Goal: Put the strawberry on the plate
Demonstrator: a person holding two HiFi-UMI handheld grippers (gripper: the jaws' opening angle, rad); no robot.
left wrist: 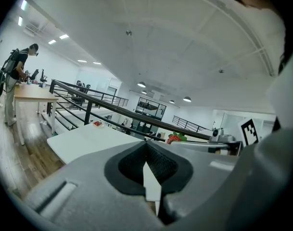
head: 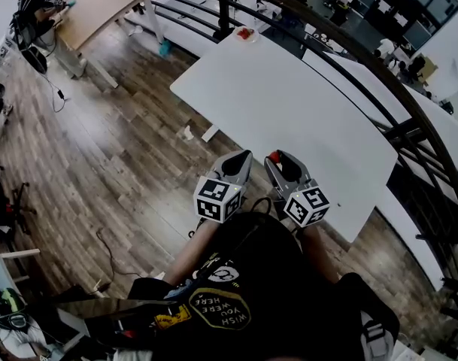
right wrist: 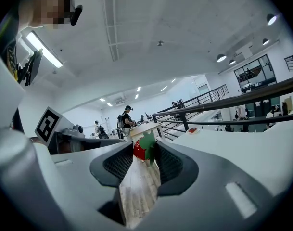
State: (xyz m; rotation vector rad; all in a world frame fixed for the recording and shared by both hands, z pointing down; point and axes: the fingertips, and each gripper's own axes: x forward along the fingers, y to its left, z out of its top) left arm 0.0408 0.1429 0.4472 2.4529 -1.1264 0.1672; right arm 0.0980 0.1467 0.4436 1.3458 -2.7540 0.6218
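**Aloft: strawberry clamped in the right gripper, plate at the far end**

And here is the right gripper (right wrist: 145,153), jaws wide but pressed onto the strawberry (right wrist: 139,149). The red fruit sits right at the tips, squeezed between the two black pads, with its green leaves toward the right pad. Below it, between the jaws, floor (head: 101,141) planks show through, so the fruit is in the air and resting on nothing.

Over to the left gripper (left wrist: 146,148): jaws together, only a thin seam between the pads, nothing in them. It rides just beside its partner on the left, the two side by side and pointing the same way, marker cubes (head: 217,199) toward the person.

From the head view, both grippers are at the near edge of the long white tabletop (head: 289,111), the right one's tips just over that edge, the left one's over the floor.

And the plate (head: 253,36)? Well apart from all this, at the far end of the tabletop, close to the dark railing (head: 349,43). Something red lies on it, too small to name.

Far left, a person (left wrist: 16,76) stands at a wooden desk (head: 101,10).
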